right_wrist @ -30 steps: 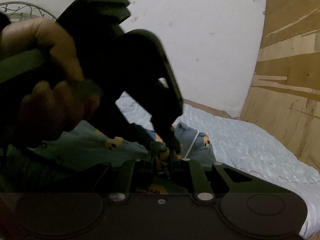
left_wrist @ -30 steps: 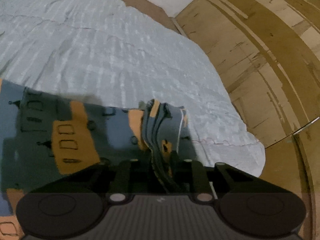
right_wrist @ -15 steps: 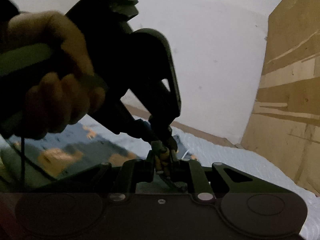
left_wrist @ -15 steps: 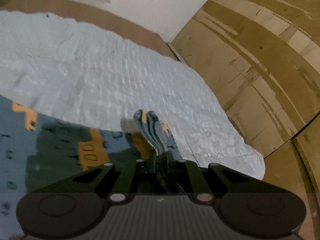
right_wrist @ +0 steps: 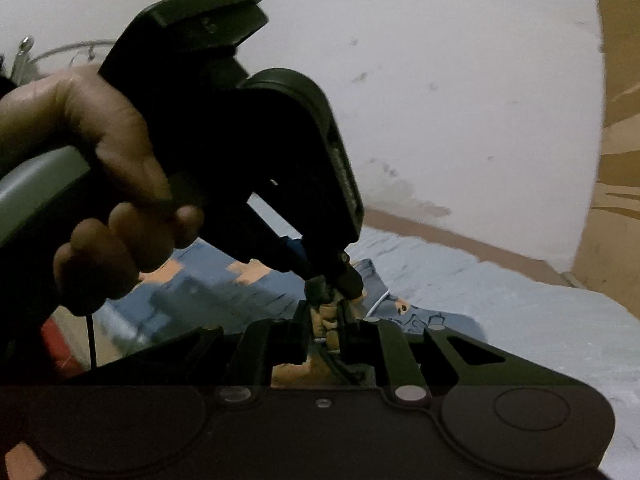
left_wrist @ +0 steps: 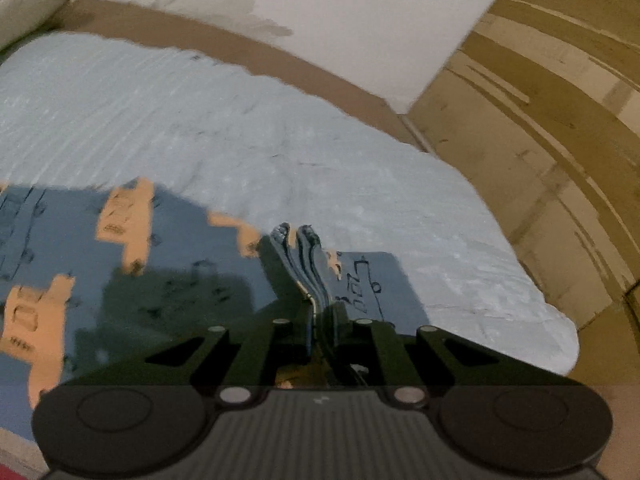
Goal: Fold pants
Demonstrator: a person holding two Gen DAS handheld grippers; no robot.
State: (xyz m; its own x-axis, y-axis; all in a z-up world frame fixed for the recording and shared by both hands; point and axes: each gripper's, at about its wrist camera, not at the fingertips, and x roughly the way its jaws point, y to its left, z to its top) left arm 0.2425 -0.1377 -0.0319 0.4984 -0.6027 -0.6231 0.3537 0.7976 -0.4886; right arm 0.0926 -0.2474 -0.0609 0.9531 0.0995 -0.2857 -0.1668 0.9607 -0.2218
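The pants (left_wrist: 168,264) are blue-grey with orange printed patches and lie spread over a pale blue quilt (left_wrist: 240,132). My left gripper (left_wrist: 316,300) is shut on a bunched stack of the pants' fabric edges that stick up between its fingers. In the right wrist view my right gripper (right_wrist: 326,320) is shut on another bunch of the same pants (right_wrist: 224,292). The left gripper (right_wrist: 332,280), held by a person's hand (right_wrist: 100,168), pinches the cloth just beyond the right one's tips. Both grips are close together and lifted off the bed.
The quilt's (right_wrist: 520,312) right edge ends at a wooden floor (left_wrist: 540,160). A white wall (left_wrist: 320,20) with a brown skirting runs behind the bed. A metal bed frame (right_wrist: 28,52) shows at the far left of the right wrist view.
Both grippers have risen and travelled across the bed with the pants' edge, tilting upward. More wall shows, and the pants have slid farther over the quilt.
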